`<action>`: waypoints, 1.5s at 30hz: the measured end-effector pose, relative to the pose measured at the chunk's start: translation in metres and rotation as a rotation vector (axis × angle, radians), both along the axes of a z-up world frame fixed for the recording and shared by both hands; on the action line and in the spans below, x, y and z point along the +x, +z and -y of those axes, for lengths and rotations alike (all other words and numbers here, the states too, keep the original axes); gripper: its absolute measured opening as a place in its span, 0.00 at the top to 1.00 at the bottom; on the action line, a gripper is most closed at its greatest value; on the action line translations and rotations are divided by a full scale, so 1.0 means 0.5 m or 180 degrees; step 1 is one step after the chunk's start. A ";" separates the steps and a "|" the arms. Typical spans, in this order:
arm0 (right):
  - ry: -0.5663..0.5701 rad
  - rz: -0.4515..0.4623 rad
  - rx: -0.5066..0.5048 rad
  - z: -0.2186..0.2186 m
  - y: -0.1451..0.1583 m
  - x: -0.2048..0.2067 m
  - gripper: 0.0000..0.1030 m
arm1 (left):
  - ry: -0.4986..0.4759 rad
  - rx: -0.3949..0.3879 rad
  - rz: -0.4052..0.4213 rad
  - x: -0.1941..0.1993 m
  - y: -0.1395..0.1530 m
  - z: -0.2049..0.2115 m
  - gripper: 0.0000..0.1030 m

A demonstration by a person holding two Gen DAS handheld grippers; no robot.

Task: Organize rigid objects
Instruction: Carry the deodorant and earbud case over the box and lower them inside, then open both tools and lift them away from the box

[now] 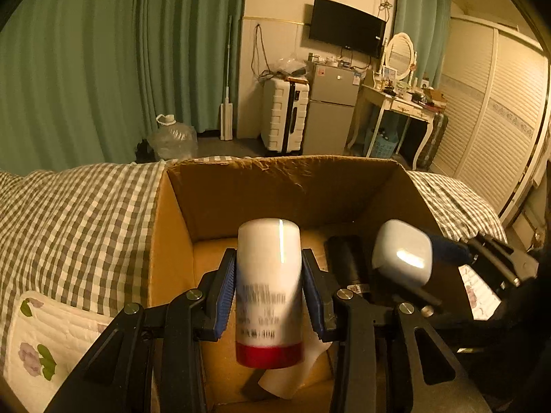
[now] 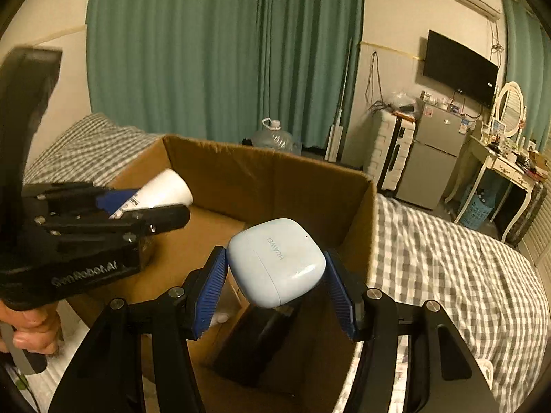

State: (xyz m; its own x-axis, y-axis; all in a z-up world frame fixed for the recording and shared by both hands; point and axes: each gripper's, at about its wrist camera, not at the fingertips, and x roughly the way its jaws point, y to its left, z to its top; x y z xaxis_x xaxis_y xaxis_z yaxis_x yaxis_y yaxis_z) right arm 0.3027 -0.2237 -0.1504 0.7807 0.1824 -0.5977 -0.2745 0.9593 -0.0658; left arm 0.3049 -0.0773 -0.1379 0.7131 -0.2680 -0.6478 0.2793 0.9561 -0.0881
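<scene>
Left wrist view: white bottle [image 1: 268, 289] with red cap clamped between left gripper [image 1: 268, 296] pads at mid-body, over cardboard box [image 1: 275, 186]. We judge it rigid, light, glossy, slip-prone; mid-label hold sound.

Right gripper [image 2: 275, 275] clenched on pale blue earbud case [image 2: 275, 261], above box. Case smooth, rounded; we advise flat sides.

Label blurred. Dark object [image 2: 261, 337] below case unidentifiable. Box floor partly hidden.
</scene>
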 end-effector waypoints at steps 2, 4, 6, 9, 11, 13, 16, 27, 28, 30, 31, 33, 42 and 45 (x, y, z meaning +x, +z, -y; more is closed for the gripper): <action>-0.0011 -0.0018 -0.0027 -0.001 -0.004 0.002 0.45 | 0.0025 -0.0017 0.0032 0.001 0.008 -0.003 0.56; -0.0056 0.0006 -0.0056 0.000 -0.001 -0.002 0.45 | 0.0098 0.0005 0.0100 -0.003 0.026 -0.008 0.55; -0.0108 0.0096 -0.0062 0.002 0.013 -0.017 0.43 | 0.0125 -0.0040 0.0132 -0.008 0.044 -0.016 0.55; -0.0165 0.0201 -0.0006 0.012 0.047 -0.039 0.37 | 0.0201 -0.0119 0.0226 -0.025 0.086 -0.034 0.51; -0.0189 0.0260 0.0003 0.014 0.075 -0.050 0.37 | 0.0243 -0.0150 0.0340 -0.045 0.123 -0.045 0.48; -0.0206 0.0356 -0.0005 0.015 0.111 -0.072 0.37 | 0.0262 -0.0159 0.0455 -0.066 0.159 -0.051 0.47; -0.0228 0.0508 -0.0014 0.011 0.162 -0.110 0.35 | 0.0292 -0.0128 0.0617 -0.103 0.216 -0.056 0.42; -0.0307 0.1243 0.0055 0.001 0.381 -0.297 0.00 | 0.0501 -0.0172 0.1205 -0.264 0.410 -0.096 0.38; -0.0302 0.1280 0.0069 0.002 0.397 -0.312 0.00 | 0.0507 -0.0192 0.1265 -0.279 0.425 -0.099 0.37; -0.0325 0.1349 0.0057 0.002 0.429 -0.343 0.00 | 0.0549 -0.0212 0.1401 -0.317 0.456 -0.105 0.36; -0.0342 0.1386 0.0045 0.002 0.442 -0.359 0.00 | 0.0558 -0.0217 0.1433 -0.327 0.463 -0.106 0.36; -0.0353 0.1442 0.0042 0.003 0.464 -0.383 0.00 | 0.0571 -0.0235 0.1512 -0.357 0.481 -0.111 0.35; -0.0422 0.1639 0.0167 0.022 0.529 -0.517 0.00 | 0.0526 -0.0151 0.1690 -0.456 0.519 -0.118 0.35; -0.0444 0.1673 0.0204 0.028 0.540 -0.553 0.00 | 0.0484 -0.0140 0.1723 -0.481 0.515 -0.114 0.34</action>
